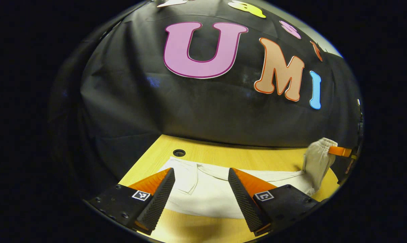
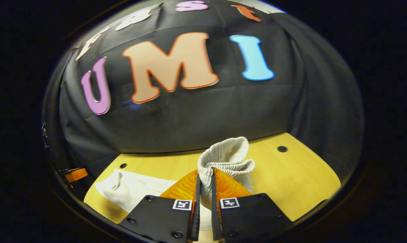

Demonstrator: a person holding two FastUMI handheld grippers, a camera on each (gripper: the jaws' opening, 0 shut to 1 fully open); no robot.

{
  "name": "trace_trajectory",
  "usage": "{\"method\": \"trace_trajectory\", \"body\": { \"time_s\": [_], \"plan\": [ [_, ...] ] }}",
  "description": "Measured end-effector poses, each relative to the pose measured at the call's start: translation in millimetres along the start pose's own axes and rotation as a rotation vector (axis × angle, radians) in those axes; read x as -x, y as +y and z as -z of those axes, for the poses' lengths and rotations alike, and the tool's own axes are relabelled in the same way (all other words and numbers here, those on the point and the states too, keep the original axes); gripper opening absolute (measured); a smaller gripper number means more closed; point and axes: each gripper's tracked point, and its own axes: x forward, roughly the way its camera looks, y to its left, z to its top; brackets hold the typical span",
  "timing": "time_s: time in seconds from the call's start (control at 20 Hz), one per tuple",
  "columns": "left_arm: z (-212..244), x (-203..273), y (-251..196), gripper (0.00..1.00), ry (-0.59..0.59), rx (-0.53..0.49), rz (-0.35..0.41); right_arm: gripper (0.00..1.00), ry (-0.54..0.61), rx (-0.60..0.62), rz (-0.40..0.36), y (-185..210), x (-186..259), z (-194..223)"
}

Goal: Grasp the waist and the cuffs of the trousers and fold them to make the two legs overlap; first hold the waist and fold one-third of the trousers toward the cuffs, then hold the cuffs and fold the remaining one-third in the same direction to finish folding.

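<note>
Left gripper view. The left gripper has its two fingers spread wide with nothing between them. Just beyond and between the fingertips lies one pair of pale trousers, spread flat on the table. Past the far edge of the cloth, ahead of the left finger, the tabletop has one round hole. Far off to the right of the right finger, one end of the trousers is lifted clear of the table and bunched, with a finger of the right gripper reaching into it from the side; whether that end is the waist or the cuffs cannot be told here. The booth wall closes the scene behind the table.

Right gripper view. The right gripper has its fingers drawn narrow, both pressing on a gathered, ribbed elastic band, the waist of the trousers, which rises bunched above the fingertips. To the left of the left finger the rest of the trousers trails down and lies on the table. Farther left, at the edge of the view, part of the left gripper appears. Beyond the cloth this view shows two holes in the tabletop, one ahead of the left finger and one far right of the right finger.
</note>
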Motion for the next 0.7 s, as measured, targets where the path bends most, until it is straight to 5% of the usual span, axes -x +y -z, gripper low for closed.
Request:
{"method": "trace_trajectory", "body": {
  "time_s": [0.2, 0.5, 0.6, 0.65, 0.7],
  "plan": [
    [9, -4, 27, 0.95, 0.007, 0.031, 0.0, 0.16, 0.077, 0.099, -0.102, 82, -22, 54],
    [43, -13, 81, 0.96, 0.067, 0.041, -0.036, 0.17, 0.262, 0.185, -0.134, 118, -46, 147],
    [57, -18, 97, 0.96, 0.1, 0.033, -0.047, 0.25, 0.295, 0.155, -0.152, 114, -45, 143],
    [63, -20, 104, 0.96, 0.115, 0.027, -0.052, 0.47, 0.301, 0.144, -0.159, 110, -45, 140],
    [70, -24, 111, 0.96, 0.13, 0.02, -0.058, 0.57, 0.3, 0.14, -0.159, 107, -43, 134]
  ]
}}
